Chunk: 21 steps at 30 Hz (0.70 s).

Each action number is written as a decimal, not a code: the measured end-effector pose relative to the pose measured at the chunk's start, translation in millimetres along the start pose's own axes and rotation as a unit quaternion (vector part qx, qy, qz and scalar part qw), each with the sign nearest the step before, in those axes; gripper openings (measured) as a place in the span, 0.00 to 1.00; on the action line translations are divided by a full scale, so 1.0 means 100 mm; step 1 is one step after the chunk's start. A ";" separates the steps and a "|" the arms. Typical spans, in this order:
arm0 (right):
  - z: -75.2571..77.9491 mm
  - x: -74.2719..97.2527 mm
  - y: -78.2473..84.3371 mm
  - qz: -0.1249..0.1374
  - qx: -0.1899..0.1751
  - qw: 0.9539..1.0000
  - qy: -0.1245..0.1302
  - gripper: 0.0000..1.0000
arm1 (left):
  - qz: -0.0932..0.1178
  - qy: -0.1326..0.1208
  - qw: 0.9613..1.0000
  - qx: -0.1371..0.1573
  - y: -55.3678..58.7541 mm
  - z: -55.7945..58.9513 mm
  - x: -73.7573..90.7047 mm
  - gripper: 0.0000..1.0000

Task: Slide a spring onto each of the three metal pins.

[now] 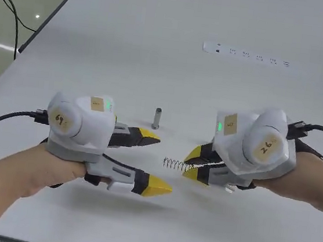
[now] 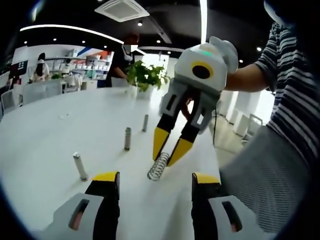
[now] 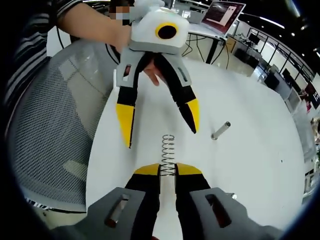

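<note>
Near table's (image 1: 160, 27) front edge, right gripper (image 1: 191, 163) clamps spring (image 1: 174, 164); left gripper (image 1: 162, 162) gapes opposite; pin (image 1: 156, 118) beyond.

Bright overhead light, fisheye-bent edges

A coiled wire spring (image 1: 174, 164), held level, sits near an upright metal pin (image 1: 156, 118).

We see a white table (image 1: 159, 39) with a power strip (image 1: 246, 54) on its far part. A leafy plant (image 2: 145, 75) stands at the table's end.
</note>
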State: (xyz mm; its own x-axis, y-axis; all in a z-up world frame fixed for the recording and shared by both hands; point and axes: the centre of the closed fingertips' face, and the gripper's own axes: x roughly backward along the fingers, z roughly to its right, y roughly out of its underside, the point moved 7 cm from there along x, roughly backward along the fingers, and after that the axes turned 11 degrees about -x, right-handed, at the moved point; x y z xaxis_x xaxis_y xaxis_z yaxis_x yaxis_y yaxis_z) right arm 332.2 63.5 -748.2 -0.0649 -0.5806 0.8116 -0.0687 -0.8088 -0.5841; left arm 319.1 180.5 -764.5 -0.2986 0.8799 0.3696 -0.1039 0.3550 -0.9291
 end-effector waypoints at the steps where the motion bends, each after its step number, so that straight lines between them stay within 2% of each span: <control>1: -0.01 0.01 0.00 0.002 0.000 1.000 0.000 0.08 | 0.002 0.003 1.000 -0.006 -0.01 0.00 -0.01 0.47; 4: -0.04 0.04 -0.01 0.003 0.003 1.000 0.000 0.08 | 0.004 0.013 1.000 -0.014 -0.03 0.02 -0.03 0.37; 8: -0.06 0.06 -0.01 0.003 0.010 1.000 0.000 0.08 | 0.014 0.017 1.000 -0.016 -0.07 0.03 -0.05 0.31; 17: -0.09 0.10 -0.03 0.010 0.020 1.000 0.003 0.08 | 0.023 0.031 0.999 -0.027 -0.10 0.04 -0.07 0.16; 19: -0.09 0.11 -0.04 0.011 0.021 1.000 0.004 0.08 | 0.019 0.039 0.999 -0.027 -0.10 0.05 -0.08 0.11; 21: -0.09 0.12 -0.04 0.013 0.021 1.000 0.003 0.08 | 0.025 0.044 0.998 -0.032 -0.12 0.07 -0.08 0.05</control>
State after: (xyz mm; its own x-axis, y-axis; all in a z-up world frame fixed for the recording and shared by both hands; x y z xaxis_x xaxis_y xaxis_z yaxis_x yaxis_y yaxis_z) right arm 322.4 60.3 -736.3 -0.0728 -0.6007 0.7962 -0.0249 -0.7969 -0.6035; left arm 316.5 166.9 -756.4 -0.2176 0.9206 0.3243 -0.0287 0.3261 -0.9449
